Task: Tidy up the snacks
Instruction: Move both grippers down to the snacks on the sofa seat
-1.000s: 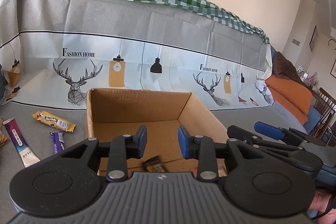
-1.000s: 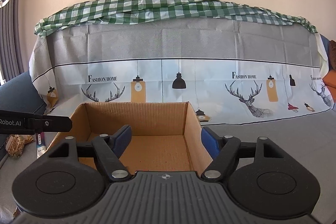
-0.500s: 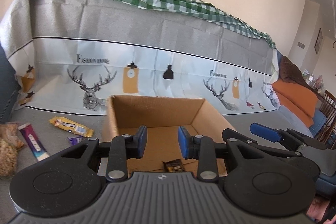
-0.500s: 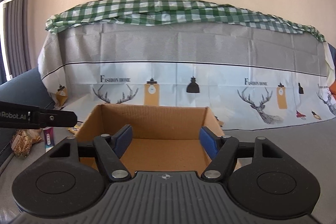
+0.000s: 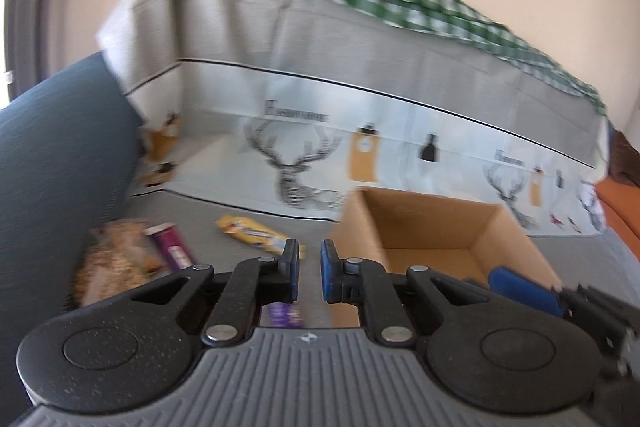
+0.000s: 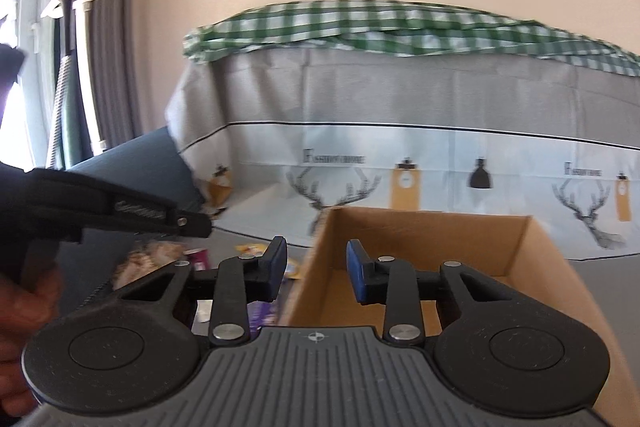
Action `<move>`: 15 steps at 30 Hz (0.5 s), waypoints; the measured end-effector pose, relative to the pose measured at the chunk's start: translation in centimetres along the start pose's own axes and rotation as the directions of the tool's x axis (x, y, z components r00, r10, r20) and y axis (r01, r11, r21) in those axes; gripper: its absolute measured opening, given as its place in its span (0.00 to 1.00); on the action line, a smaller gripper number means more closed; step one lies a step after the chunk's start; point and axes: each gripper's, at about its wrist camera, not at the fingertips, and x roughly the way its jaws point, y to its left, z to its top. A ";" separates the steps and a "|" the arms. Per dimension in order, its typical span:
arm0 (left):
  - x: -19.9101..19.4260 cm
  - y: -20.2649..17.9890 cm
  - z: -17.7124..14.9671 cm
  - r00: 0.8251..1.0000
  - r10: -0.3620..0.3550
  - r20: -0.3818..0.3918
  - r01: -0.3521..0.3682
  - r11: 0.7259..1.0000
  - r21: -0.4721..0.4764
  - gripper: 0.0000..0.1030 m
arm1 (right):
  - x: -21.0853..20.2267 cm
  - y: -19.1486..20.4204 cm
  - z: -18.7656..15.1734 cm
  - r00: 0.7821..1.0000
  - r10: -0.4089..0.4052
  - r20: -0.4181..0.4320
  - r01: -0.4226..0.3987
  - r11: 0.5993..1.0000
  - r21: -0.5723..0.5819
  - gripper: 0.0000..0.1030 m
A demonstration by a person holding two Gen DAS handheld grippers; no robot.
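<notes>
Left gripper (image 5: 309, 269): narrow gap, holds nothing, above the snacks (image 5: 256, 231).
Right gripper (image 6: 316, 269): parted wider, holds nothing, at the box (image 6: 436, 223) edge.

Open cardboard box (image 5: 440, 227), yellow snack bar (image 5: 256, 231) lying left of it

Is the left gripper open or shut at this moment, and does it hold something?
Open and empty. In the left wrist view the left gripper shows a clear narrow gap between its blue pads, and grey surface shows through it.
</notes>
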 end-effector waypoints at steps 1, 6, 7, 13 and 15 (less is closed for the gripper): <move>0.0 1.0 0.0 1.000 0.019 0.003 -0.018 1.000 -0.013 0.11 | 0.2 1.0 0.0 1.000 0.019 -0.002 -0.019 1.000 -0.011 0.34; 1.1 6.2 -0.2 0.988 0.145 -0.045 -0.147 0.987 -0.062 0.11 | 0.8 5.5 -0.6 0.993 0.113 -0.023 -0.115 0.991 -0.065 0.34; 1.1 7.3 -0.2 0.985 0.164 -0.046 -0.167 0.984 -0.067 0.11 | 1.0 6.3 -0.7 0.991 0.130 -0.030 -0.132 0.988 -0.079 0.34; 2.4 10.9 -0.5 0.958 0.261 -0.118 -0.264 0.964 -0.016 0.13 | 1.7 10.6 -2.4 0.972 0.214 -0.095 -0.228 0.959 -0.170 0.36; 3.1 11.3 -0.7 0.948 0.284 -0.146 -0.284 0.959 0.022 0.14 | 2.4 11.6 -3.6 0.964 0.222 -0.147 -0.249 0.947 -0.202 0.40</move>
